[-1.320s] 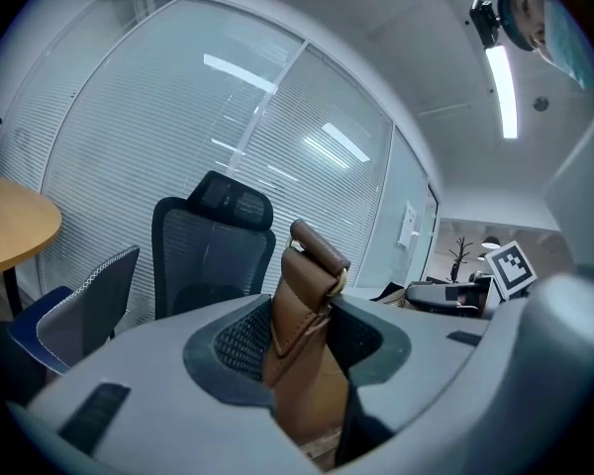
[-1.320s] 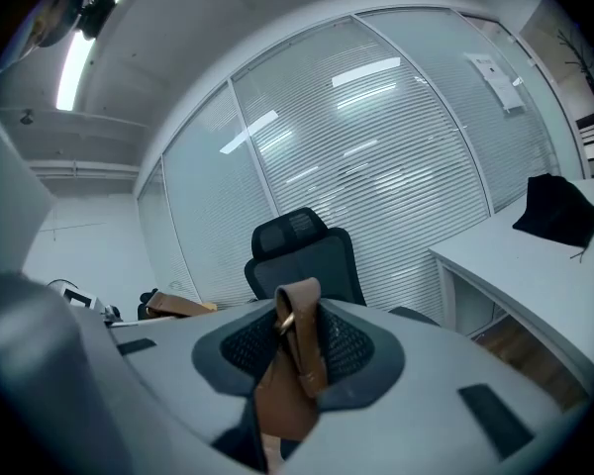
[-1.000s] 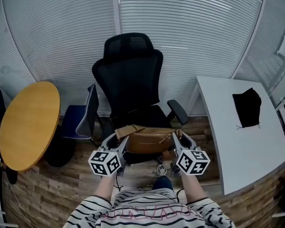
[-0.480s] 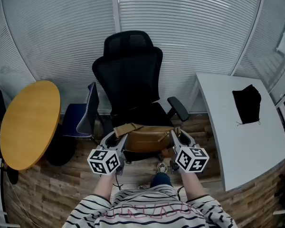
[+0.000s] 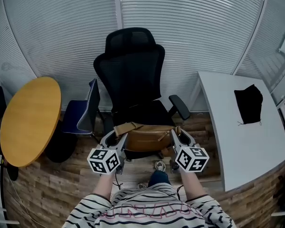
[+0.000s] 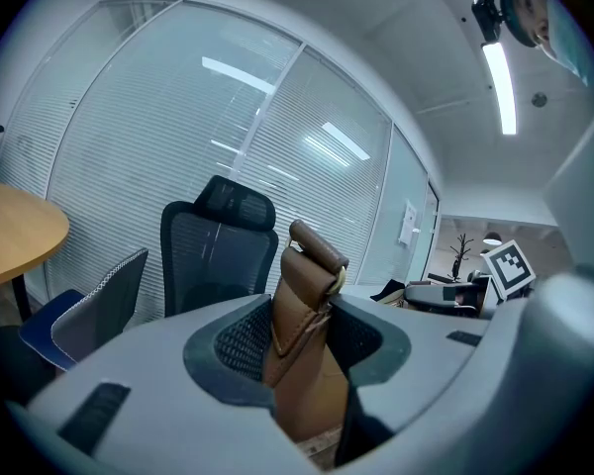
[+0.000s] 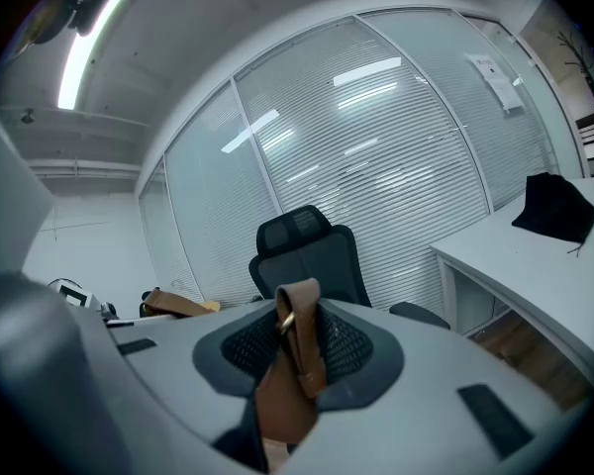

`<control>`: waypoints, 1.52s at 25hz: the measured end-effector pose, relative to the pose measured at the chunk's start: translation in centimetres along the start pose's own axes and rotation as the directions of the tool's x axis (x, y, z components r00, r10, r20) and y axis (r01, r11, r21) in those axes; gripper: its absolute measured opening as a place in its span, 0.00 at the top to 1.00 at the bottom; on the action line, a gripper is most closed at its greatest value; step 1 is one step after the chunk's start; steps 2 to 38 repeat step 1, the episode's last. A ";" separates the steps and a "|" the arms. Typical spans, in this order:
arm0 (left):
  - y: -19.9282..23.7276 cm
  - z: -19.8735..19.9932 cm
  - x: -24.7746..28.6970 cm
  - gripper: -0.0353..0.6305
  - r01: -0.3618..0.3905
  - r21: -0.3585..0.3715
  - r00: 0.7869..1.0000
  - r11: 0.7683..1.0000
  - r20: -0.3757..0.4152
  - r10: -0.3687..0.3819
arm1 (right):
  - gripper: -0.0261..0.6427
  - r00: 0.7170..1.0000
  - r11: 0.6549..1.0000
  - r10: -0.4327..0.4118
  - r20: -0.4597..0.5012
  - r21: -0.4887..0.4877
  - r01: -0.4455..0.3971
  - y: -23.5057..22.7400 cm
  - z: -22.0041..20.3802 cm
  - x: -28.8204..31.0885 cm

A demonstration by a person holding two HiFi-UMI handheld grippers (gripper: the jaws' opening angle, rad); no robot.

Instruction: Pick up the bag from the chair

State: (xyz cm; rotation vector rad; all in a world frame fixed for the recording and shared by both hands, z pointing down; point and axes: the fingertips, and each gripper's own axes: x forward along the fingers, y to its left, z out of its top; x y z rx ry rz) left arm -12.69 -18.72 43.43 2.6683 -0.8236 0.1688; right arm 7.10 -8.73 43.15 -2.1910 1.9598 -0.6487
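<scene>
- Hardly anything changes over the last second. Both grippers keep their places, and the tan bag [image 5: 149, 137] hangs between them as before, just in front of the black office chair [image 5: 133, 75].
- Only the head view drifts a little, so the chair now sits slightly higher in it.
- At the bag's left end, the left gripper [image 5: 116, 139] has its jaws partly closed. Its mesh pads [image 6: 233, 339] are clamped on the brown leather tab beside the metal ring.
- At the bag's other end, the right gripper [image 5: 178, 136] has its jaws closer together and pinches the folded strap loop.
- With both grips steady, the bag looks carried by the grippers rather than by the seat. The pick-up seems done or nearly so, though from above I cannot tell whether its underside clears the seat's front edge.
</scene>
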 end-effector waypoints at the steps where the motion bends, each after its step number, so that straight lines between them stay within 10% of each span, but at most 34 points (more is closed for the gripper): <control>1: 0.0 0.0 0.1 0.69 0.000 0.001 1.000 1.000 -0.001 0.000 | 0.78 1.000 1.000 -0.001 0.000 0.001 0.001 -0.1 0.0 0.0; 38: 0.0 0.0 0.1 0.69 0.000 0.001 1.000 1.000 -0.001 0.000 | 0.78 1.000 1.000 -0.001 0.000 0.001 0.001 -0.1 0.0 0.0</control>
